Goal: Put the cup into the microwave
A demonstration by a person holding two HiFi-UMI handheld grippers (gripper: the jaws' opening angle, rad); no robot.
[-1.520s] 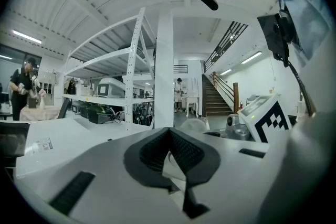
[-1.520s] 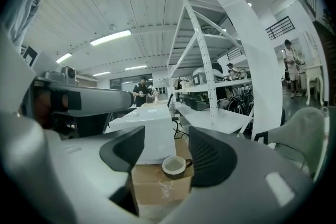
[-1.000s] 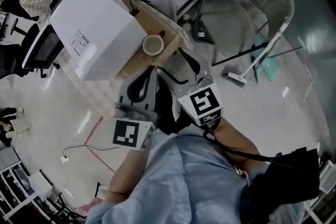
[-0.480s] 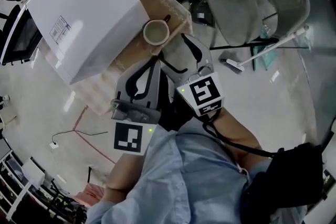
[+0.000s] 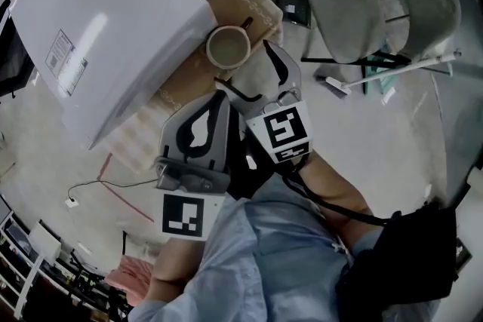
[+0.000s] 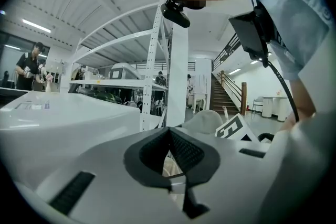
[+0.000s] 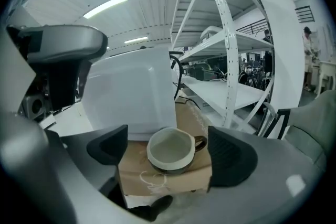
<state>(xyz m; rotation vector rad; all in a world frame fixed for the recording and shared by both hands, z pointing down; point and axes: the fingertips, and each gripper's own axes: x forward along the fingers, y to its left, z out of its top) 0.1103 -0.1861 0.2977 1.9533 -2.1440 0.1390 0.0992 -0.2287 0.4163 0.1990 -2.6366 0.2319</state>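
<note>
- The dark, cream-lined ceramic cup [image 5: 229, 47] stands at the tan counter's [image 5: 189, 75] corner, beside the white boxy microwave [image 5: 106, 19].
- The right tongs [image 5: 256, 79], jaws just opening, frame the cup untouched, apparently readying a grasp.
- The left tongs [image 6: 169, 144] are closed and empty.

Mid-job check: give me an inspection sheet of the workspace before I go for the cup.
Surface: table with a tan cover.
Job's things: cup upright, looks empty, beside the white microwave; microwave door not visible.
Clutter: nothing seen.
Grippers: left gripper shut, nothing in it; right gripper open, its fingers have just been opening, cup ahead and untouched.
Cables: black cable behind the microwave; black lead along the person's right arm.
Surroundings: grey chair, mop on the floor, white shelving.
</note>
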